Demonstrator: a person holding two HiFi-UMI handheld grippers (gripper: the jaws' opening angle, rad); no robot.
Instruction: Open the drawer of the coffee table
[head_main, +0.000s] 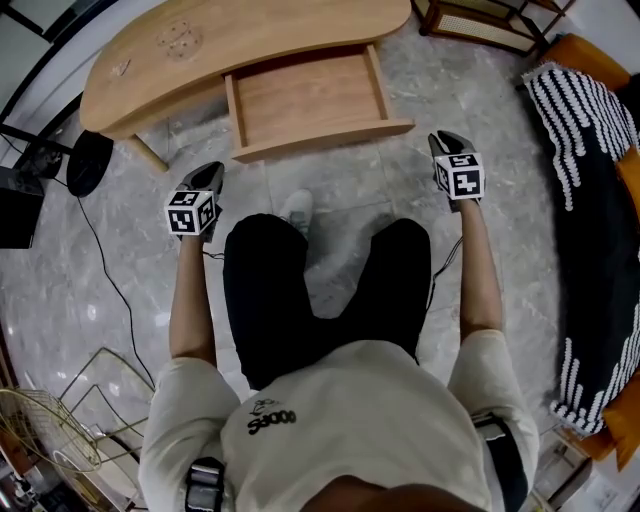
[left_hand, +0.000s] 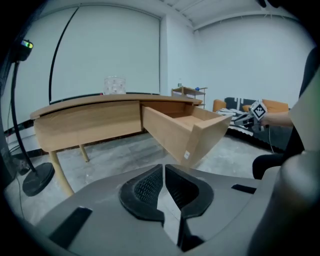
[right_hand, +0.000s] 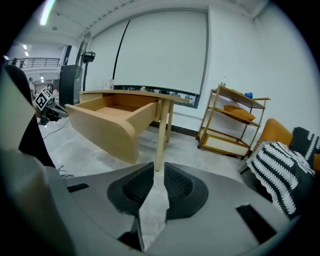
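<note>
Your drawer (head_main: 310, 100) is sticking well out of the coffee table (head_main: 150, 70) front. Left gripper (head_main: 211, 170) is clenched on nothing, right gripper (head_main: 446, 141) is empty with a thin gap, and both are clear of the table, just off the drawer's front corners

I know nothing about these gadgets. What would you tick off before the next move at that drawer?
1. Drawer out of the coffee table: ok, it stands well out and looks empty.
2. Left gripper free of the drawer: ok, jaws together, nothing between them, short of the drawer front.
3. Right gripper free: ok, jaws a little apart, nothing between them.
4. Glass on the tabletop upright: ok.
5. Drawer at the end of its travel: cannot tell.
6. Floor cable away from the drawer: ok, it runs off to the left side.
</note>
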